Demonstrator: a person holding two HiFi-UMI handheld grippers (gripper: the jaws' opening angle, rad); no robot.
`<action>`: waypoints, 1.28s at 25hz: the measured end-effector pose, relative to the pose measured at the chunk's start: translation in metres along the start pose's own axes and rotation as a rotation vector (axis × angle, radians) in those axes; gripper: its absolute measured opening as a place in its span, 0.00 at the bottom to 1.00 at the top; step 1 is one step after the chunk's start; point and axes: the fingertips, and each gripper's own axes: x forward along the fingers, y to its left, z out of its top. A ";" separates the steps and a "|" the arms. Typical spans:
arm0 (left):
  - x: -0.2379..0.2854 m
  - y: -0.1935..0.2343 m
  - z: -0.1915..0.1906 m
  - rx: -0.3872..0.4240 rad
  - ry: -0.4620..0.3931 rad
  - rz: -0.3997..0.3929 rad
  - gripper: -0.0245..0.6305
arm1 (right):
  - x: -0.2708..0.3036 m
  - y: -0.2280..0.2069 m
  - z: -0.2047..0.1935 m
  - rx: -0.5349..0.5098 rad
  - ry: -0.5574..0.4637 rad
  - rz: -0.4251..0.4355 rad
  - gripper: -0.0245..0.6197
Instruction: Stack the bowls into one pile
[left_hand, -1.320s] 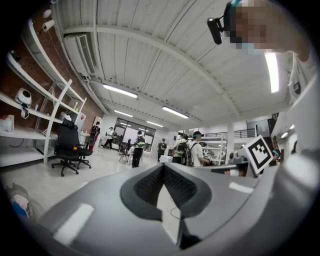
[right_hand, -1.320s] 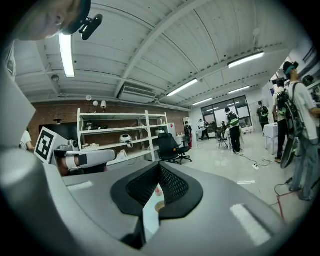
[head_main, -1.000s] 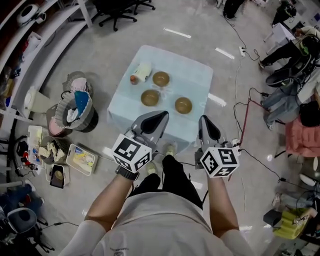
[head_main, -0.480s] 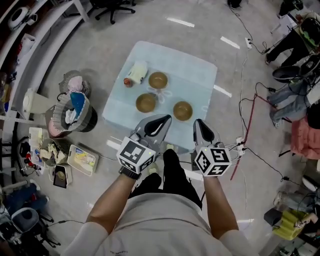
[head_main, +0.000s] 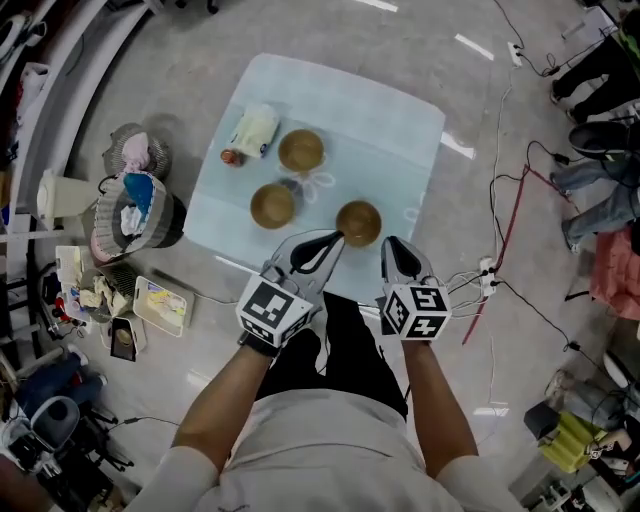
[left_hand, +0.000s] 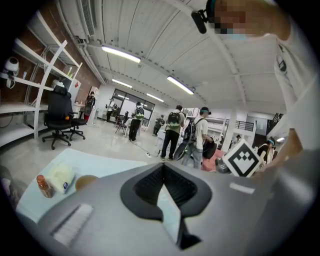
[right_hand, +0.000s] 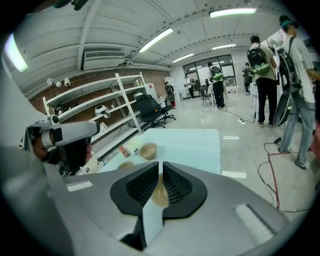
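Observation:
Three brown bowls stand apart on a table covered in pale blue cloth (head_main: 390, 120): one at the back (head_main: 301, 150), one at the left (head_main: 272, 205), one at the front right (head_main: 358, 222). My left gripper (head_main: 322, 241) hangs over the table's front edge, just short of the front-right bowl, with its jaws shut and nothing in them. My right gripper (head_main: 393, 248) is beside it, also shut and holding nothing. The left gripper (left_hand: 162, 167) view shows one bowl (left_hand: 86, 181) at its left. The right gripper (right_hand: 160, 167) view shows the back bowl (right_hand: 147, 150) ahead.
A wrapped pale bundle with a red-capped bottle (head_main: 250, 132) lies at the table's back left. A basket of cloths (head_main: 140, 205) and boxes (head_main: 165, 305) stand on the floor to the left. Cables (head_main: 510, 230) run at the right. Several people (left_hand: 175, 132) stand far off.
The table and bowls have come nearer in the head view. Both grippers have advanced from in front of the table to its front edge, still shut.

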 end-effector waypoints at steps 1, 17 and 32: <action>0.007 0.003 -0.007 -0.008 0.012 0.001 0.05 | 0.008 -0.007 -0.007 0.006 0.019 -0.002 0.06; 0.069 0.027 -0.069 -0.083 0.140 0.020 0.05 | 0.089 -0.068 -0.091 0.142 0.282 0.001 0.13; 0.066 0.040 -0.090 -0.129 0.177 0.081 0.05 | 0.115 -0.077 -0.113 0.236 0.390 -0.007 0.11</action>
